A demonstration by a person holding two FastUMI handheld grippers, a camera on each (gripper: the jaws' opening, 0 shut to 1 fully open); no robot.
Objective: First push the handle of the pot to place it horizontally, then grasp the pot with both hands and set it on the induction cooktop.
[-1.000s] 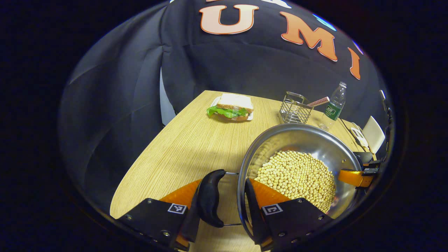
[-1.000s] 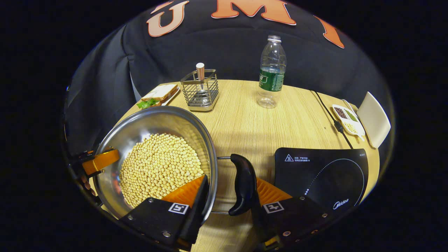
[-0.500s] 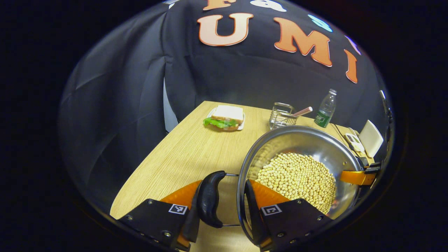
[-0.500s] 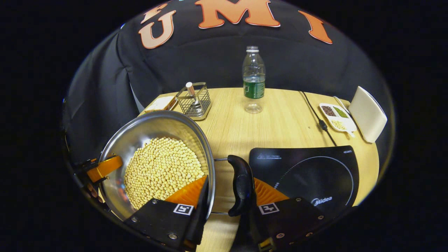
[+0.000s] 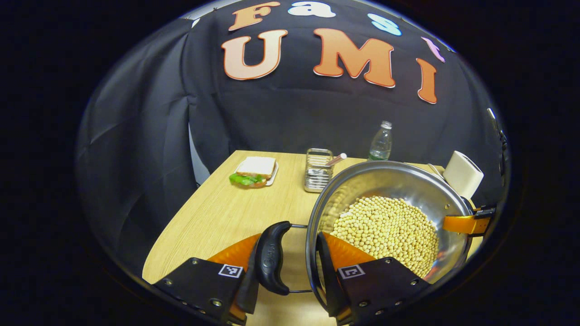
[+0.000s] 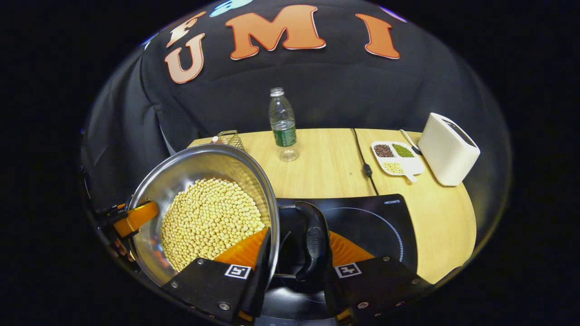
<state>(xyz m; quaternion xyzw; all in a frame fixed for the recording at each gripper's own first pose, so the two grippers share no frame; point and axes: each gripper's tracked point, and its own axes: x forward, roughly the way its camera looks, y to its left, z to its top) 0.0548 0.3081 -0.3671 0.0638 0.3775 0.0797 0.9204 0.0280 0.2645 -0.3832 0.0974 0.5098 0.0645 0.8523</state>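
Observation:
A steel pot full of pale beans hangs between both grippers. My left gripper is shut across its black side handle, one finger outside the handle and the other inside the pot wall. On the opposite side my right gripper clamps the other black handle and rim the same way. The black induction cooktop lies under that right handle and the pot's right edge. I cannot tell if the pot touches it. The far gripper's finger shows at each pot rim.
On the wooden table behind the pot stand a water bottle, a wire holder and a sandwich on a plate. A power cord, a divided dish of grains and a white toaster sit at the right.
Both grippers carried the pot to the right, over the cooktop, which now lies beneath the right handle. The table objects have drawn farther away in both views. Both grips are unchanged.

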